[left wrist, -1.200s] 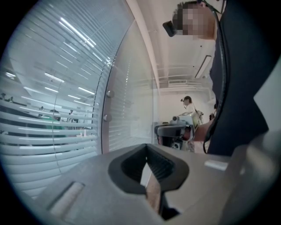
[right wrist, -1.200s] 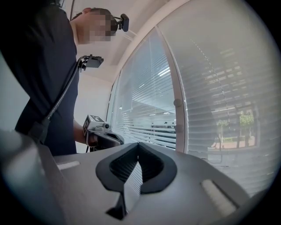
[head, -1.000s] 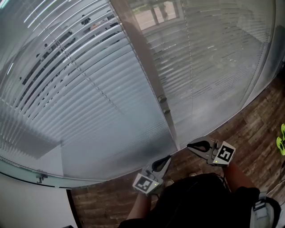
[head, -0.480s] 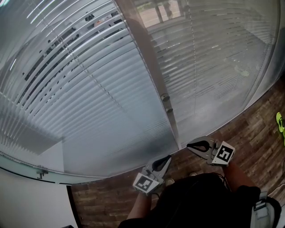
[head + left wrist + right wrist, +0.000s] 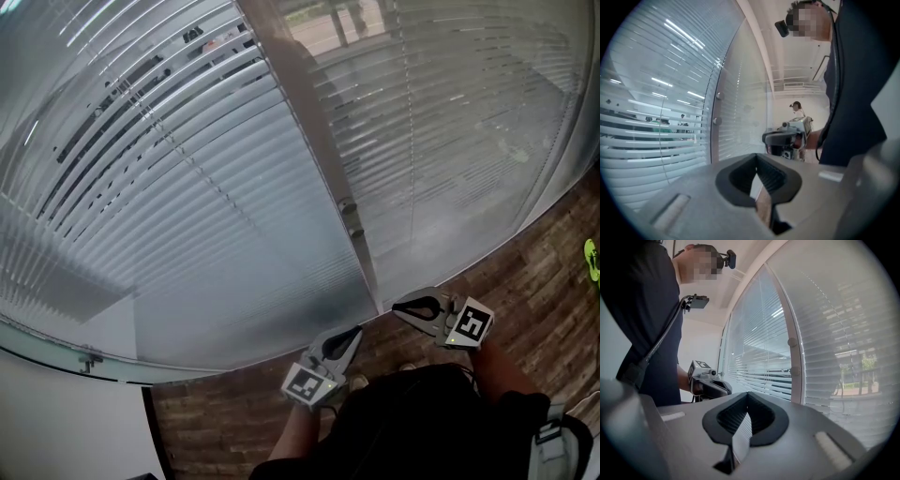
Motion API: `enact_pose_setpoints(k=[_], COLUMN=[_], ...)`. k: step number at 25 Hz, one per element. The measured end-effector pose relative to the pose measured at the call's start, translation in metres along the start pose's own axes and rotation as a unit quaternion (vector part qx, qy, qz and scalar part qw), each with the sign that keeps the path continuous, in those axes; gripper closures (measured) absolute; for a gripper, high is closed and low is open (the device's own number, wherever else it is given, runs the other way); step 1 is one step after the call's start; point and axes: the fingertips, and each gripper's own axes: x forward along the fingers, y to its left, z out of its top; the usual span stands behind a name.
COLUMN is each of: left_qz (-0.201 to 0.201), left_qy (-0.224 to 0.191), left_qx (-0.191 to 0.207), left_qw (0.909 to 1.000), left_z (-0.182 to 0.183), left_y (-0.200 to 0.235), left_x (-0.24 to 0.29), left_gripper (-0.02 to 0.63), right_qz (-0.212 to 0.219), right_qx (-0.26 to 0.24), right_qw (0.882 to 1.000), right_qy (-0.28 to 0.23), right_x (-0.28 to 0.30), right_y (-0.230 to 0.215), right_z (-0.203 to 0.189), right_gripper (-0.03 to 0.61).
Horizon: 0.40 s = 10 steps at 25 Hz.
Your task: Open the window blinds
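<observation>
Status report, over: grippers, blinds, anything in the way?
Left gripper and right gripper both shut, empty, held low short of the window. Blinds down, untouched. Nothing seen between grippers and blinds.

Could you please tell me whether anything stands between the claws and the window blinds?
Possibly glass: reflections suggest it covers the blinds. Otherwise nothing visible; the left claw and right claw, both shut and empty, hang apart from them above wooden floor.
</observation>
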Motion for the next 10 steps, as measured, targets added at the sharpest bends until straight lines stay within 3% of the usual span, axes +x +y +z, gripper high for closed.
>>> enact_pose_setpoints(k=[10], left_qz=[0.011], left_qy=[-0.005], left_qx=[-0.005], left_qw=[0.9999], left_z=[0.002], left_y=[0.017], left_x=[-0.012], left_gripper=[0.609], right_qz=[-0.015], right_qx=[-0.007], right_qw=[0.999], right_qy=[0.03], right_x=[0.013], right_y=[-0.01], right_z=[-0.01], right_gripper=[0.572])
